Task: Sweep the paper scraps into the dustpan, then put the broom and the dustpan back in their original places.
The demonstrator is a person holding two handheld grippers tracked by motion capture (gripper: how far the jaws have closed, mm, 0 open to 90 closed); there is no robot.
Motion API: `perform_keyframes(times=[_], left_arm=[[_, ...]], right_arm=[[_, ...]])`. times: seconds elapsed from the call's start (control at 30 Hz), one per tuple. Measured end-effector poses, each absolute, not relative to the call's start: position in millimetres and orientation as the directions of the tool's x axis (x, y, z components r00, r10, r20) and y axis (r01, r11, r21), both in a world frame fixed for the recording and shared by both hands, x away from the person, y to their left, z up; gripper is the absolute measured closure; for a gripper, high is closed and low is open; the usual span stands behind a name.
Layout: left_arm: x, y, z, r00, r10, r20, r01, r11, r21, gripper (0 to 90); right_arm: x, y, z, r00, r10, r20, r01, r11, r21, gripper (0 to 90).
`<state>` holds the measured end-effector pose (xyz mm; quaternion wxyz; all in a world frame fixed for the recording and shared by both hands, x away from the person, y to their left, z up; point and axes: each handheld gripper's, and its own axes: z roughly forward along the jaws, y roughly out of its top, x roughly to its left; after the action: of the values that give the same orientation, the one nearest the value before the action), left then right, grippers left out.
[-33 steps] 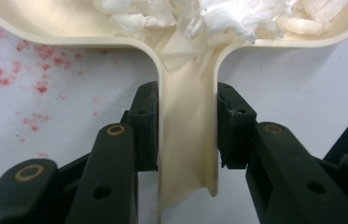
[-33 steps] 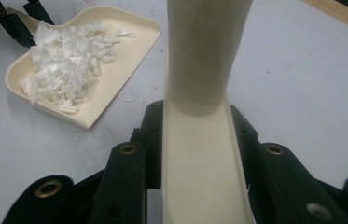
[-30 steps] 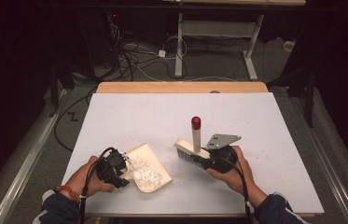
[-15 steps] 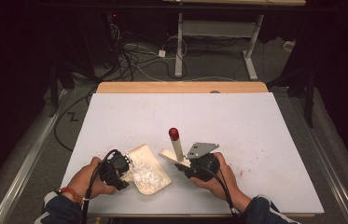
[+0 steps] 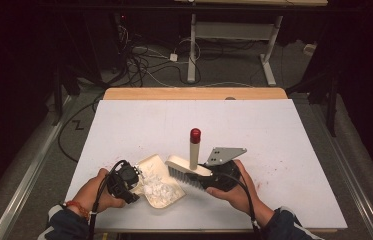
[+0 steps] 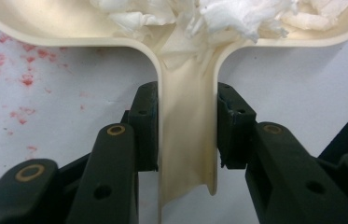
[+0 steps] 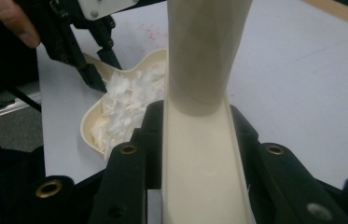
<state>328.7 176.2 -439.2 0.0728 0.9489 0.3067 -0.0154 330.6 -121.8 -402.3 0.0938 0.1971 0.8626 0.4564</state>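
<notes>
A cream dustpan (image 5: 160,186) lies near the table's front edge, holding white crumpled paper scraps (image 5: 156,190). My left gripper (image 5: 129,176) is shut on the dustpan's handle (image 6: 188,140), both jaws pressed against its sides; the scraps (image 6: 218,16) pile at the pan's neck. A cream hand brush (image 5: 189,167) with a red-tipped handle (image 5: 194,135) and dark bristles is held by my right gripper (image 5: 209,172), shut on the brush (image 7: 199,140). The brush's bristles sit at the dustpan's right edge. The dustpan (image 7: 115,112) and the left gripper (image 7: 98,70) appear beyond it in the right gripper view.
The white table (image 5: 274,135) has a wooden strip (image 5: 194,93) at its far edge and faint red specks (image 6: 22,79) near the front. Cables and desk legs lie on the floor beyond.
The right gripper swept the brush left toward the dustpan, then drew it back right a little, standing the handle more upright. The left gripper and dustpan stayed put.
</notes>
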Motion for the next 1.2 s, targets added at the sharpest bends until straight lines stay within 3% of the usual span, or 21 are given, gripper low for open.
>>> perform_keyframes(times=[0.57,1.2], left_arm=[[332.4,190.3,-440.5,0.774,0.624,-0.105,0.633,-0.755,0.17,63.0],[343.8,215.1,-446.8,0.614,0.777,-0.138,0.773,-0.555,0.308,62.5]], right_arm=[[338.3,-181.5,-392.4,-0.871,0.49,0.004,0.298,0.523,0.798,68.0],[334.2,-269.0,-382.5,-0.865,0.484,0.134,0.427,0.57,0.702,67.9]])
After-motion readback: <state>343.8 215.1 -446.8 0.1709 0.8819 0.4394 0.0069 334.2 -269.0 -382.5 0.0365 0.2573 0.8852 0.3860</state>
